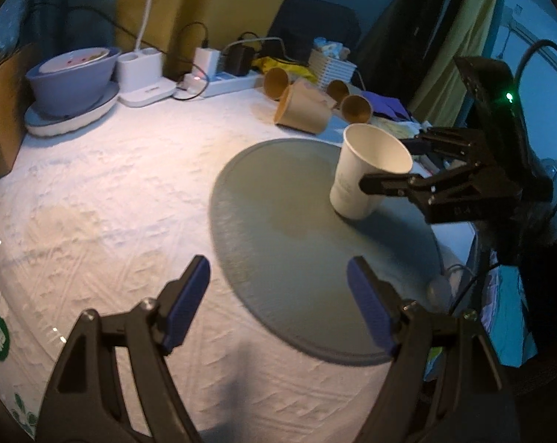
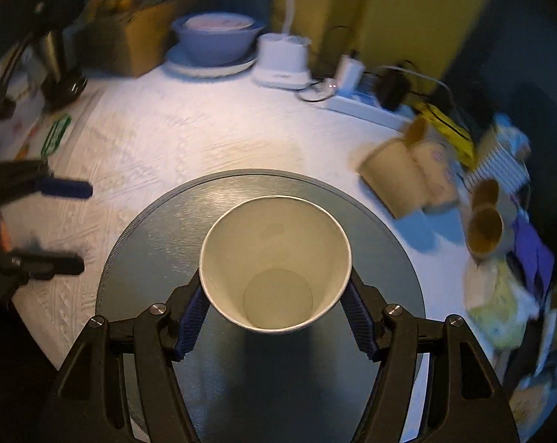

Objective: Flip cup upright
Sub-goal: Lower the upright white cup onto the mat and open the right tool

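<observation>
Paper cup (image 2: 274,264): upright, mouth up, on the round grey mat (image 2: 189,214).
Right gripper (image 2: 274,317): jaws pinching the cup's sides.
Left gripper (image 1: 278,299): jaws spread, holding nothing.

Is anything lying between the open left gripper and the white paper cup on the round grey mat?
Nothing: the left wrist view shows only bare round grey mat between the left gripper and the white paper cup.

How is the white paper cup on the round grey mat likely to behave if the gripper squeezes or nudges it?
The cup looks like thin paper and is empty, so it is probably very light and may dent under a hard squeeze from the right gripper. It is narrower at the base than the rim, so a sideways nudge could tip it on the mat.
</observation>
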Demonstrator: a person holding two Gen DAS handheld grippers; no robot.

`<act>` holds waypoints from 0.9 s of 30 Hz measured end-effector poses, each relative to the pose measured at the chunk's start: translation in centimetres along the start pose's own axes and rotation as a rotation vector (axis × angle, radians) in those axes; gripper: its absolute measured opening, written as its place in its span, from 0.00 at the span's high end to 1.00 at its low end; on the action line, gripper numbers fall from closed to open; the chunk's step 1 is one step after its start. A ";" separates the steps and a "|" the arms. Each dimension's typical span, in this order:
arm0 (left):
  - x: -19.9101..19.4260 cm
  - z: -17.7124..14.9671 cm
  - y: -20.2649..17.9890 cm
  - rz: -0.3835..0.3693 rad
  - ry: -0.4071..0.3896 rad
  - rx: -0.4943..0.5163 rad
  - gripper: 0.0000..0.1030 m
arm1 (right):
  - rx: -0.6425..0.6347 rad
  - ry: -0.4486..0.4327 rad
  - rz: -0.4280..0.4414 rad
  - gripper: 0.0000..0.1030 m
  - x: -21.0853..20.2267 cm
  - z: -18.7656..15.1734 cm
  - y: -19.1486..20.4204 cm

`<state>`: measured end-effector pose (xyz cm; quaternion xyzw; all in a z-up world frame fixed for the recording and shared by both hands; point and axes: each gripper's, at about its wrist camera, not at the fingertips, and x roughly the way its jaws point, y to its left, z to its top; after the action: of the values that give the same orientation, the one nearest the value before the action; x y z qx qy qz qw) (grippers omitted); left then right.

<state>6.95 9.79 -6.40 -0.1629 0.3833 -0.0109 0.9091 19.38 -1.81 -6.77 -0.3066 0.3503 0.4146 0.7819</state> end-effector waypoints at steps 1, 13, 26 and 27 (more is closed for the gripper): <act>0.2 0.1 -0.4 0.000 0.003 0.006 0.24 | 0.029 -0.012 0.000 0.32 -0.2 -0.3 -0.5; 1.9 1.5 -4.5 0.010 -0.030 0.027 0.24 | 0.211 -0.123 0.030 0.32 -2.0 -4.3 -5.0; 3.7 2.3 -5.4 0.038 -0.041 0.007 0.24 | 0.225 -0.161 0.066 0.32 -1.7 -5.4 -5.2; 3.7 2.3 -5.4 0.038 -0.039 0.006 0.24 | 0.227 -0.159 0.067 0.32 -1.6 -5.5 -5.2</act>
<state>11.76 4.78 -5.84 -0.1529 0.3686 0.0085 0.9169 21.61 -9.23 -7.59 -0.1707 0.3421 0.4212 0.8224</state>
